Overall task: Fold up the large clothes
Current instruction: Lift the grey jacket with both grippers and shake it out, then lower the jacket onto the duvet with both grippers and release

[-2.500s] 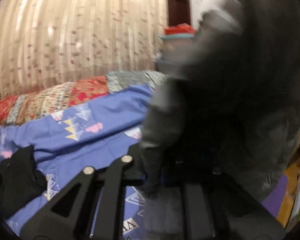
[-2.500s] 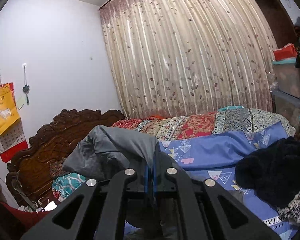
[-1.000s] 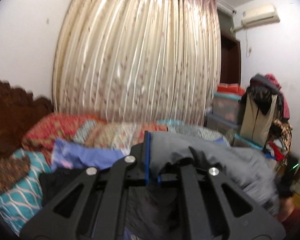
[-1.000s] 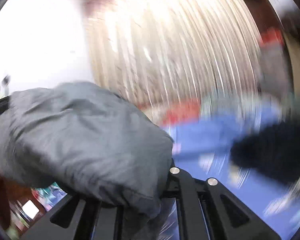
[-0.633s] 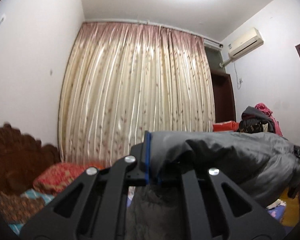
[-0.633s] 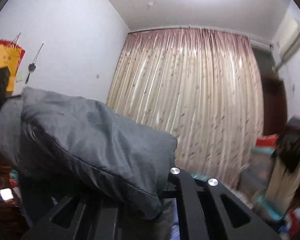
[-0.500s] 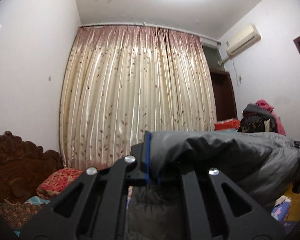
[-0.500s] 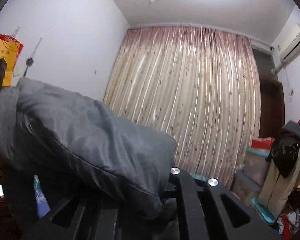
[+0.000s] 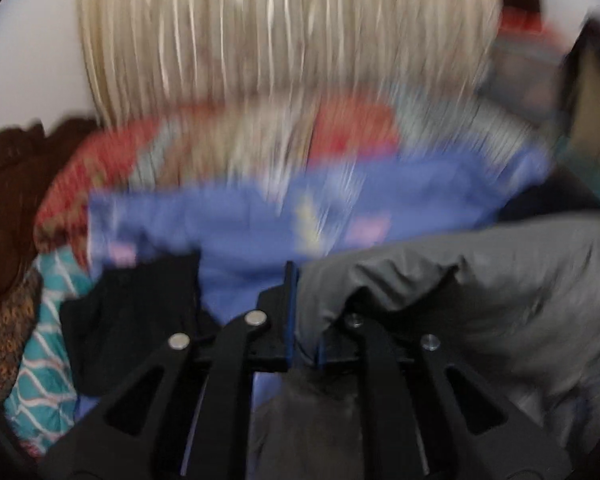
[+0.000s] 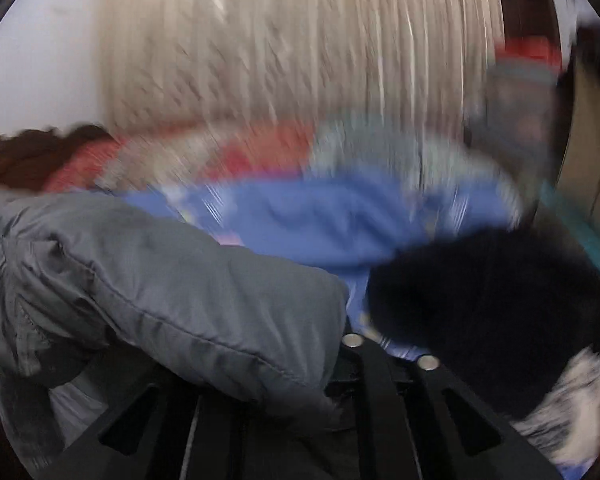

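Grip check, left gripper: jaws nearly closed, with a fold of the grey padded jacket pinched between the blue-edged pads. The fabric bulges up over the right-hand finger and trails off toward frame right.

Right gripper: fingertips buried under the same jacket, which drapes over the left finger and most of the mechanism. Jaw gap not visible, so how far it is closed cannot be told; the way the cloth hangs from it suggests a hold, but that is inference only.

Jacket position: held up between the two grippers, above the blue patterned bedsheet, not lying flat. Both views are heavily motion-blurred.

Surroundings: black garment on the sheet to the left in the left wrist view; dark fuzzy garment on the sheet to the right in the right wrist view. Red patchwork quilt and pale curtain behind.

Step, judged: spreading the jacket out, ahead of any fold; no crease made yet.

Next move calls for: laying it flat on bare sheet between the two dark garments, both grips kept level so the padded cloth lands without bunching.
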A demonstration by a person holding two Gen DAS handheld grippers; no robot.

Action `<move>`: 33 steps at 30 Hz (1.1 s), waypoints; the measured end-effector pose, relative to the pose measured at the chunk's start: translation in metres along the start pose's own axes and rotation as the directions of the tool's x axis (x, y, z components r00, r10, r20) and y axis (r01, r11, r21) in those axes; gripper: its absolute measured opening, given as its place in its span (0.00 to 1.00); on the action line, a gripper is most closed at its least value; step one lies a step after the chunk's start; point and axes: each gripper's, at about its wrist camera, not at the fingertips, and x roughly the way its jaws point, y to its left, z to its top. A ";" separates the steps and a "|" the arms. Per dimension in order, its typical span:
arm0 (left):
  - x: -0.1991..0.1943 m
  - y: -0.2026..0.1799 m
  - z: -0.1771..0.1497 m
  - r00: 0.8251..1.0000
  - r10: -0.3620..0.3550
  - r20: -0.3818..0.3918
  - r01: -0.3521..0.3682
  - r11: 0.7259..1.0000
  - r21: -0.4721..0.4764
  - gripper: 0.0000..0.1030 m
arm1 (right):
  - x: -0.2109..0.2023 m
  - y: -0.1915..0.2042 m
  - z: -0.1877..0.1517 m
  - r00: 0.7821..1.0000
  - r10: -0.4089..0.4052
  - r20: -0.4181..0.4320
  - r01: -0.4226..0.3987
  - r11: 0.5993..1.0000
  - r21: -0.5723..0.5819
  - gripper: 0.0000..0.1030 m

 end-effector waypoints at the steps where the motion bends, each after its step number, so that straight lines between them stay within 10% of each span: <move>1: 0.040 -0.006 -0.014 0.994 0.031 -0.102 -0.030 0.999 0.013 0.10 | 0.046 -0.009 -0.015 0.992 0.004 -0.127 0.004 0.998 0.062 0.42; 5: 0.122 -0.019 -0.079 0.946 0.065 -0.317 -0.041 0.996 0.083 0.10 | 0.084 -0.030 -0.077 0.967 0.054 -0.248 -0.016 0.988 0.152 0.45; 10: 0.092 -0.009 -0.108 0.965 -0.026 -0.261 0.055 0.993 0.103 0.11 | 0.020 -0.023 -0.116 0.988 0.054 -0.145 -0.060 0.998 -0.031 0.62; 13: 0.054 0.006 -0.109 0.976 -0.037 -0.217 0.062 0.992 0.108 0.36 | -0.005 -0.021 -0.142 0.991 0.015 -0.135 -0.031 0.993 -0.117 0.73; 16: 0.019 0.013 -0.117 0.978 -0.074 -0.193 0.094 0.991 0.097 0.37 | -0.001 -0.008 -0.145 0.984 0.028 -0.177 -0.056 0.986 -0.155 0.74; 23: -0.041 0.017 -0.194 0.982 -0.052 -0.180 0.089 0.975 0.202 0.51 | -0.026 0.014 -0.154 0.974 -0.220 -0.048 0.179 0.886 -0.427 0.88; 33: -0.067 0.030 -0.238 0.966 -0.109 -0.235 0.143 0.981 0.133 0.51 | -0.079 0.003 -0.202 0.991 -0.036 -0.128 -0.009 0.942 -0.334 0.89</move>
